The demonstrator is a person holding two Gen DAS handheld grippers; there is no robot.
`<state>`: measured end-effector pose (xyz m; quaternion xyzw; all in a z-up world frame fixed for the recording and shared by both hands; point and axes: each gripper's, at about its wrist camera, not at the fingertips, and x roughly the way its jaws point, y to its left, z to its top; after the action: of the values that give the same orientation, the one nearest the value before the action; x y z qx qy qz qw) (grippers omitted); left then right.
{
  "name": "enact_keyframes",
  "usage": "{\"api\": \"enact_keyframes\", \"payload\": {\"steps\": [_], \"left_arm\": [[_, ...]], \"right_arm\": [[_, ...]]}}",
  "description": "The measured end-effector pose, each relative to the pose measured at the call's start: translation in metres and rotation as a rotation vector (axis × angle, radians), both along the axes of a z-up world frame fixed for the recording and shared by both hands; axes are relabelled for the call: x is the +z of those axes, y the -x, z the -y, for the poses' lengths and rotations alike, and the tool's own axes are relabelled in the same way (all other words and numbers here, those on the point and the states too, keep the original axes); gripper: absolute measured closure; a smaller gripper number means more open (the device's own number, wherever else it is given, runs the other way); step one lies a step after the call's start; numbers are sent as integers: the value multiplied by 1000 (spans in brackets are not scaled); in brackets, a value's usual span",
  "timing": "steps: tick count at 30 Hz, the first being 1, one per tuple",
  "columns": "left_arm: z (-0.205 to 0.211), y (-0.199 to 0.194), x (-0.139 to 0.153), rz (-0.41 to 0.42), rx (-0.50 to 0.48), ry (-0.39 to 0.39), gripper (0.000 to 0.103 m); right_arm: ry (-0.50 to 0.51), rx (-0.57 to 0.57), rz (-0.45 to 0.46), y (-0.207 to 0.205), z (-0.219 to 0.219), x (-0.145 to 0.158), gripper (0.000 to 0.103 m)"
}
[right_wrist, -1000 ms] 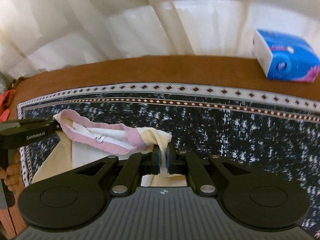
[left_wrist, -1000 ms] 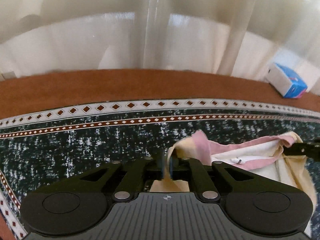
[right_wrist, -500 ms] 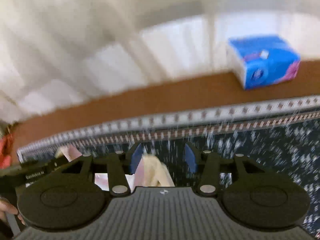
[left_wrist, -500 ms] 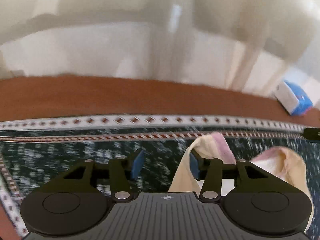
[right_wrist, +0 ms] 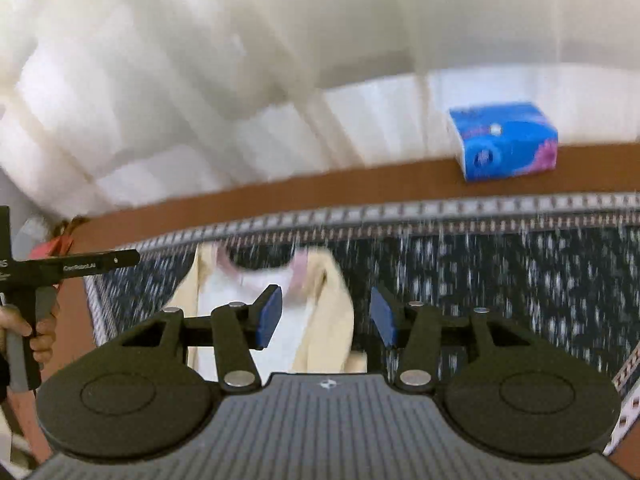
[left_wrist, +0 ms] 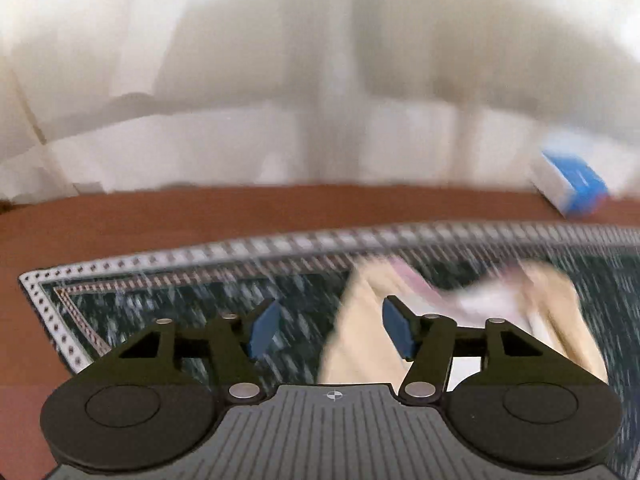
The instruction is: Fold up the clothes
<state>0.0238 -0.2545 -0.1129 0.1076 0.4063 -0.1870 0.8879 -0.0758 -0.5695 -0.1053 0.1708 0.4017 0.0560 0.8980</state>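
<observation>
Left wrist view: we are looking along the left gripper [left_wrist: 327, 330], whose blue pads [left_wrist: 264, 330] are standing wide apart and gripping nothing. The garment [left_wrist: 460, 320], cream with pink trim, is lying on the dark speckled cloth [left_wrist: 168, 304] in the lower right of the frame; its left edge is showing in the gap between the fingers, close to the right-hand pad, though the blur is keeping us from telling whether it is touching that pad. A blue box [left_wrist: 572, 180] is sitting on the brown table [left_wrist: 160, 216] at the right edge, in front of a pale curtain [left_wrist: 280, 80]. In the right wrist view we are seeing the right gripper [right_wrist: 326, 317] also spread wide and holding nothing. The garment [right_wrist: 276, 304] is lying flat on the cloth [right_wrist: 500, 280] in the lower centre, its pink neckline pointing toward the top of the frame and its right edge running down through the gap between the pads [right_wrist: 269, 316]. At the left edge we are seeing the left gripper [right_wrist: 100, 264] from the side, pointing toward the garment and stopping short of its upper left corner, with a hand [right_wrist: 38, 332] wrapping its grey handle. The blue box [right_wrist: 504, 140] is standing at the table's [right_wrist: 320, 192] far edge in the upper right.
</observation>
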Motion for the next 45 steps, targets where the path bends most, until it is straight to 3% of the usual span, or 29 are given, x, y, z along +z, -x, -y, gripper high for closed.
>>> {"api": "enact_keyframes", "payload": {"steps": [3, 5, 14, 17, 19, 20, 21, 22, 26, 32, 37, 45], "left_arm": [[23, 45, -25, 4, -60, -105, 31], [35, 60, -42, -20, -77, -117, 32], [51, 54, -67, -55, -49, -137, 35], [49, 52, -73, -77, -59, -158, 54], [45, 50, -74, -83, -49, -149, 77], [42, 48, -73, -91, -48, -135, 81], [39, 47, -72, -99, -46, -119, 96], [35, 45, -70, -110, -39, -96, 103], [16, 36, -56, -141, 2, 0, 103], [-42, 12, -13, -75, 141, 91, 103], [-91, -20, -5, -39, 292, 64, 103], [-108, -49, -35, -76, 369, -16, 103]], "right_arm": [[-11, 21, -23, 13, 1, -15, 49], [-15, 22, -54, 18, 1, -29, 49], [0, 66, -118, 28, -9, -60, 49], [-6, 60, -132, 26, -9, -64, 49], [-10, 51, -140, 24, -9, -65, 49], [-8, 51, -142, 23, -10, -65, 49], [-6, 54, -145, 21, -12, -65, 49], [-4, 56, -147, 20, -13, -65, 49], [7, 57, -155, 17, -18, -67, 49], [41, 62, -164, 17, -15, -67, 49], [61, 75, -168, 19, -11, -64, 49], [77, 136, -159, 18, -23, -60, 49]]}}
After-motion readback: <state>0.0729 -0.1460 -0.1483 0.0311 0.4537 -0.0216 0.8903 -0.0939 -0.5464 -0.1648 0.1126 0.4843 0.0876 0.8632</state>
